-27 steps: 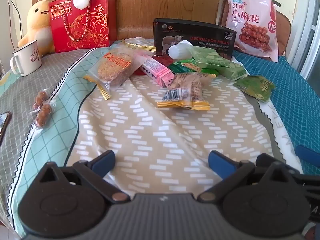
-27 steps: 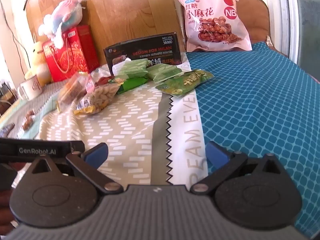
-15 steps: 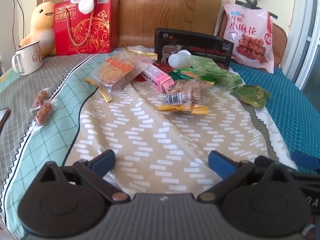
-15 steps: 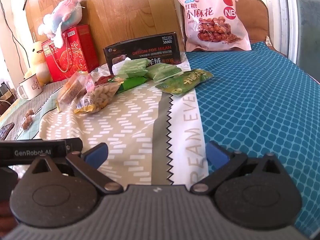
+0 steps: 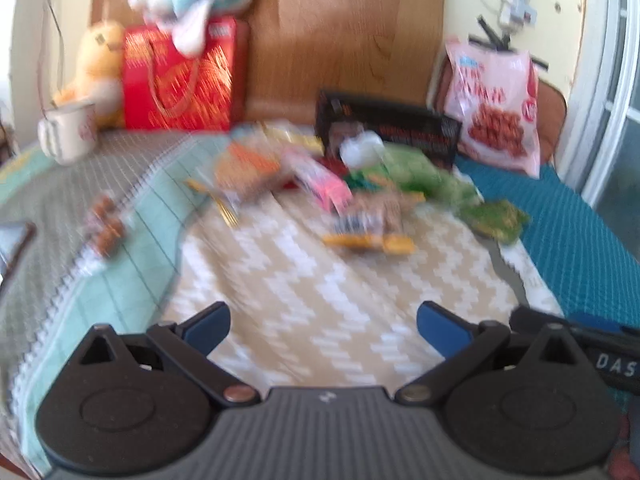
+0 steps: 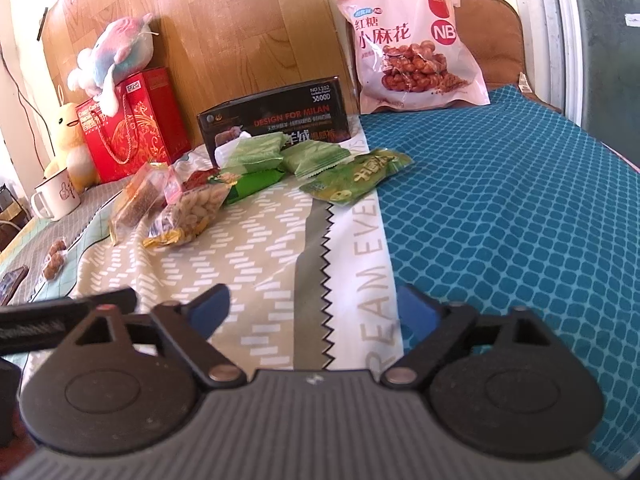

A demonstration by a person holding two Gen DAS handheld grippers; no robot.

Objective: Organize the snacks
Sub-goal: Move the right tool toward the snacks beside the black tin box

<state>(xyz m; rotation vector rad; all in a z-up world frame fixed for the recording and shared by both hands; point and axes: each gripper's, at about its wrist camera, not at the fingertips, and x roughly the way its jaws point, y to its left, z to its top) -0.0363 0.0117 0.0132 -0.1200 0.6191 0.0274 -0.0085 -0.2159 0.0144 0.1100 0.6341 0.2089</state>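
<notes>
Your left hand-held gripper (image 5: 322, 330) spread wide, empty, above patterned bedspread (image 5: 320, 280); view blurred. Your right hand-held gripper (image 6: 314, 314) also spread, nothing between pads, over bedspread's white strip. Snacks (image 6: 256, 172) heaped mid-bed, well ahead of both, in front of black box (image 6: 276, 116). Pink bag (image 6: 412, 44) propped at headboard. Mug (image 6: 56, 196), red box (image 6: 136, 124) far left.
</notes>
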